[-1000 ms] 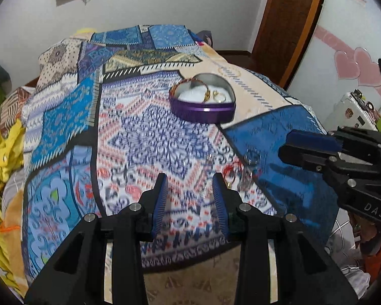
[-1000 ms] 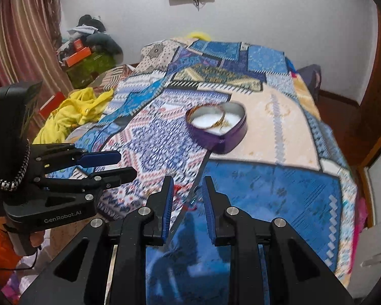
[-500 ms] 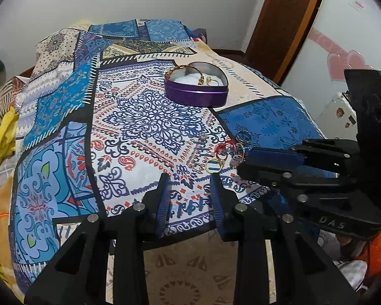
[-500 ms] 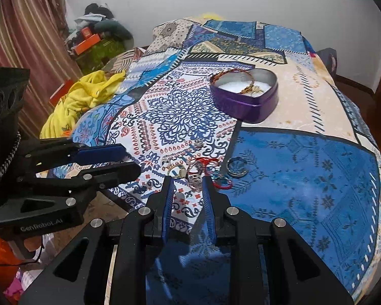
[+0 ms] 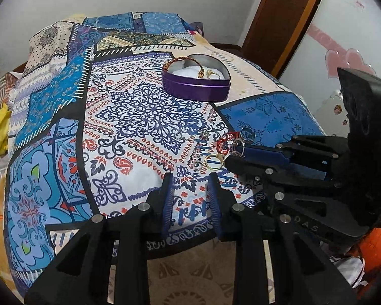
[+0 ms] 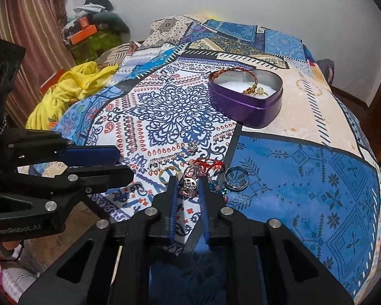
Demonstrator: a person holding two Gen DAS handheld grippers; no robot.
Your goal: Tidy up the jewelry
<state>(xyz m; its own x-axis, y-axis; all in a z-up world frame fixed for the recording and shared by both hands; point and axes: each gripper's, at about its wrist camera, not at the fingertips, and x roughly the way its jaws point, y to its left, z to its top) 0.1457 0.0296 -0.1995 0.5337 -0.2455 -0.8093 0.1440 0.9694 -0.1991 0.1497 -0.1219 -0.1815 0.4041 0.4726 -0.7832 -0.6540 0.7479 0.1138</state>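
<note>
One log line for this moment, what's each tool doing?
right tool: open, fingers either side of ornate ring in pile | left tool: open, empty | purple tin: holds bangle, gold ring

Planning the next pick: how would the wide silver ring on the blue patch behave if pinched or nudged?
The silver ring looks like a rigid metal band, so probably stiff and light. Its smooth surface may slip between pads. Lying flat on the soft bedspread, it likely won't roll.
</note>
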